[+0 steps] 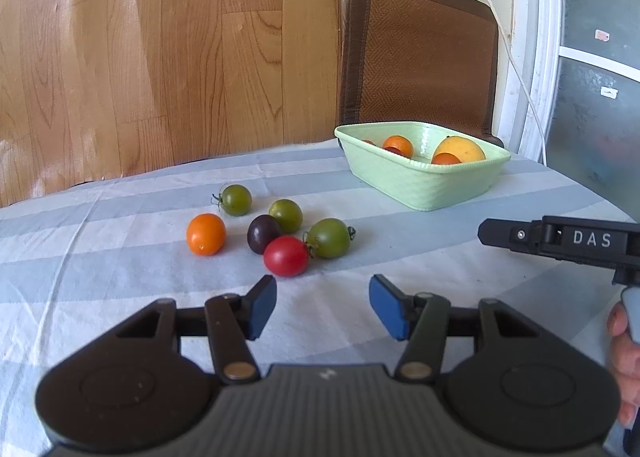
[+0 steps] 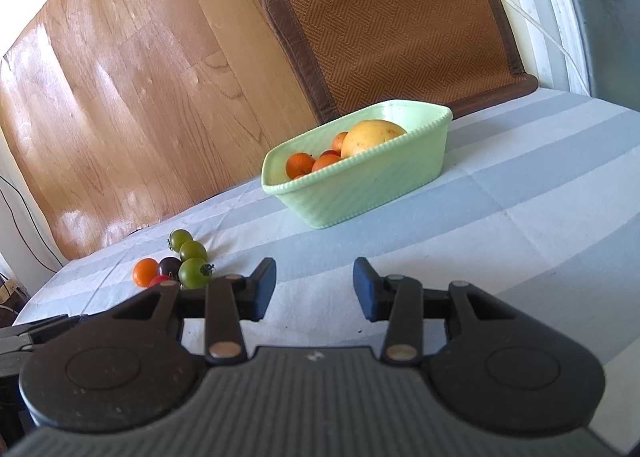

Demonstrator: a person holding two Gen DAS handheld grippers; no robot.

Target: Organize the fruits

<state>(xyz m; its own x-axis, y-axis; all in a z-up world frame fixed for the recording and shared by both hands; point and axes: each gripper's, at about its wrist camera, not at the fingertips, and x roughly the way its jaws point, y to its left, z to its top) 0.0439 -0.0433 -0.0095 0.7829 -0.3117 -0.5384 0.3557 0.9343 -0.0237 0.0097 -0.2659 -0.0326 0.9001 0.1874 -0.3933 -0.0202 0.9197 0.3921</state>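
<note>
Progress partial | basket (image 1: 420, 185) holds some fruit | six tomatoes (image 1: 286, 256) left on tabletop (image 1: 120, 277) | left gripper (image 1: 322, 307), right gripper (image 2: 314, 289): jaws released, empty

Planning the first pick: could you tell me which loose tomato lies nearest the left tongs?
The red tomato, the only red one loose, lies at the cluster's near edge before the open left tongs.

Your left gripper (image 1: 323, 307) and right gripper (image 2: 315, 289) both hover with jaws apart and empty, angled down over the tablecloth (image 1: 120, 277).
</note>
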